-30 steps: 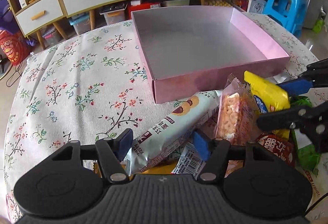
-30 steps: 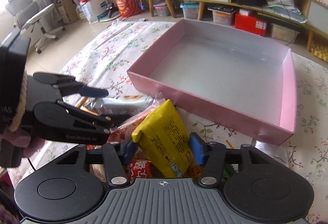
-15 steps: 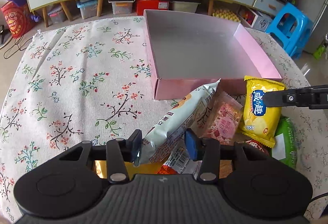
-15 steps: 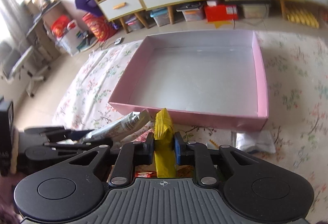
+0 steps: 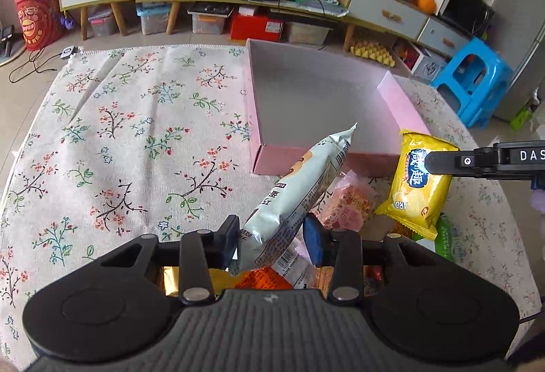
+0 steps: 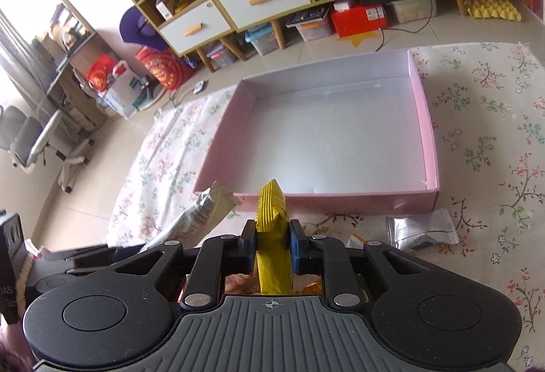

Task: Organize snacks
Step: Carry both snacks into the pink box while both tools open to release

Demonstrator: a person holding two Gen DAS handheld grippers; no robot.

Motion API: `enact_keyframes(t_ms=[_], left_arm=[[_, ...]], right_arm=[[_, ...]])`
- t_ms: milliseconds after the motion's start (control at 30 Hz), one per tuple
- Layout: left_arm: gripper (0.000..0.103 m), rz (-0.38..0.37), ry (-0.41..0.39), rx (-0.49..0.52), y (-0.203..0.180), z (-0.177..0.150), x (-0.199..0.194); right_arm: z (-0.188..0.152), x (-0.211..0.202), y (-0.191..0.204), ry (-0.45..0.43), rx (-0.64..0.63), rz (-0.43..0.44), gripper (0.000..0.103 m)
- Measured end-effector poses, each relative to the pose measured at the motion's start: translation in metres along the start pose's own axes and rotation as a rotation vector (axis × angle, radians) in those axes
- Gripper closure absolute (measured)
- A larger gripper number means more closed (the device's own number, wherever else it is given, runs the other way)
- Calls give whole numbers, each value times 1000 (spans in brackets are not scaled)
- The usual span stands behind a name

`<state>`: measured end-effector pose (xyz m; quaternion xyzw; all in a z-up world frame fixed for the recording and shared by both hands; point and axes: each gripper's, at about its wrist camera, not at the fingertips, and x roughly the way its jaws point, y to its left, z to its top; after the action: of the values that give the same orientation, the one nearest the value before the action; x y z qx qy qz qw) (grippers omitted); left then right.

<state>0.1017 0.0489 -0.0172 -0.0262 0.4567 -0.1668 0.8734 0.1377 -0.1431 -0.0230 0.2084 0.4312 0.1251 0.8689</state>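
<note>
- The left gripper (image 5: 270,241) was clamped on the lower end of a pale biscuit packet (image 5: 299,188), so its free tip pointed up toward the pink box (image 5: 264,152).
- The right gripper (image 6: 272,244) pinched a yellow snack bag (image 6: 273,236) edge-on, just before the box's near wall.
- The box interior seemed empty, with wide room; only the low near wall needed clearing.

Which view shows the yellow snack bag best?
Left wrist: the yellow snack bag faces the camera, label readable, the right tongs crossing its upper part. Right wrist shows only its narrow edge, pinched between those tongs, label hidden.
</note>
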Motion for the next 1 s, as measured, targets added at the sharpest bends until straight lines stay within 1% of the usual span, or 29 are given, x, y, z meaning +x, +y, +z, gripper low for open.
enact_keyframes(t_ms=[200,300,400,467,567,633,767,1000], left_arm=[[66,-1,-59,-35,-4,9,-2],[66,1,-86,-51,-9,17,3],[66,15,-97,-64,-17,30,13],[66,26,-107,-56,-23,40,21],[66,50,-125,-3,-35,57,37],[66,56,-131,14,-39,65,47],[66,63,-121,33,-41,73,68],[66,107,-70,93,-41,65,83]], right_arm=[[13,-12,-10,-66,68,21,84],[20,-14,-18,-114,116,19,84],[28,-12,-33,-160,177,13,84],[32,-10,-46,-181,233,14,84],[35,-6,-65,-220,311,22,84],[36,-3,-77,-241,348,16,84],[35,4,-89,-241,368,-10,84],[33,12,-89,-227,347,-29,84]])
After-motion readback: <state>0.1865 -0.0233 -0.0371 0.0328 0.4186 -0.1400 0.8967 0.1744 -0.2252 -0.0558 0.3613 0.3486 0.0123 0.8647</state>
